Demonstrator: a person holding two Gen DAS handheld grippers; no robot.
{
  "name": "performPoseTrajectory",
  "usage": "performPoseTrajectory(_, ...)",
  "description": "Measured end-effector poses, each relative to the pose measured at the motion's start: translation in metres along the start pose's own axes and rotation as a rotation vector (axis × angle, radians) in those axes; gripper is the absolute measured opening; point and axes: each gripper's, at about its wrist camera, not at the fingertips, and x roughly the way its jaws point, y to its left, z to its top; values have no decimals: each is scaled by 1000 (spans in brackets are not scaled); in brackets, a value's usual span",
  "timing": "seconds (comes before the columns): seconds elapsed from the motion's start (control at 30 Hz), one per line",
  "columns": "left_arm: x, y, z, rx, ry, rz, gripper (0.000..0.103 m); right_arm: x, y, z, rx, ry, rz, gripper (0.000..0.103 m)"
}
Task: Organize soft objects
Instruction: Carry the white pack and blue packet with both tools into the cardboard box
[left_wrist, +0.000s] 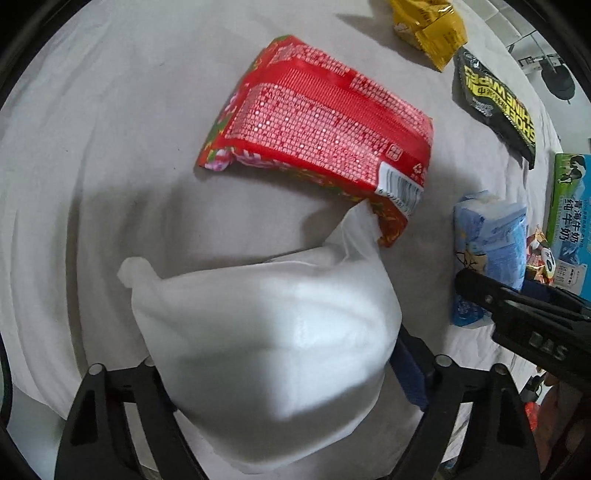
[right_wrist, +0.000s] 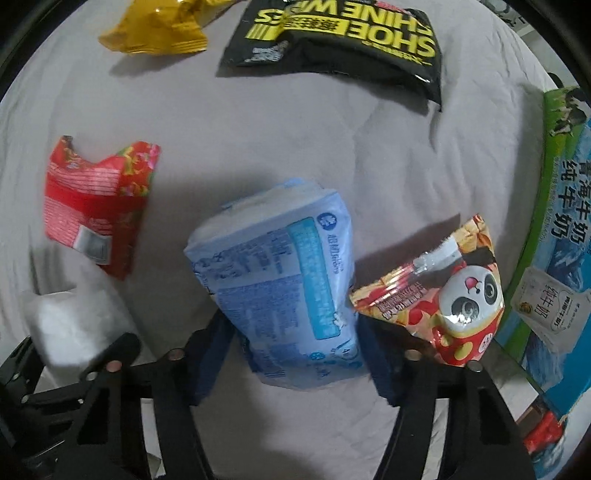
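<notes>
In the left wrist view my left gripper (left_wrist: 284, 373) is shut on a white soft pack (left_wrist: 266, 354), held just above the grey sheet (left_wrist: 92, 166); its far corner touches a red pack (left_wrist: 317, 136). In the right wrist view my right gripper (right_wrist: 295, 350) is shut on a light blue tissue pack (right_wrist: 284, 288). The white pack (right_wrist: 74, 325) and the left gripper show at lower left there. The right gripper (left_wrist: 517, 314) and blue pack (left_wrist: 487, 251) show at the right of the left wrist view.
A yellow bag (right_wrist: 159, 29), a black shoe-wipes pack (right_wrist: 340, 37) and the red pack (right_wrist: 96, 206) lie on the sheet. A panda snack bag (right_wrist: 443, 295) lies beside the blue pack. A green-blue milk carton box (right_wrist: 554, 240) stands at the right edge.
</notes>
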Motion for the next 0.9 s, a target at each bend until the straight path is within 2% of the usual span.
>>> performPoseTrajectory(0.2, -32, -2, 0, 24, -47, 19, 73, -1, 6, -5, 21, -25, -19, 47)
performPoseTrajectory(0.43, -89, -18, -13, 57, -110, 3, 72, -20, 9, -22, 21, -47, 9, 45)
performPoseTrajectory(0.6, -144, -30, -31, 95, -192, 17, 72, -50, 2, -48, 31, -94, 62, 45)
performPoseTrajectory(0.73, -175, -21, -48, 137, -254, 14, 72, -84, -11, -77, 41, -141, 114, 44)
performPoseTrajectory(0.9, -194, -74, -58, 213, -318, -18, 72, -135, -44, -110, 74, -227, 157, 44)
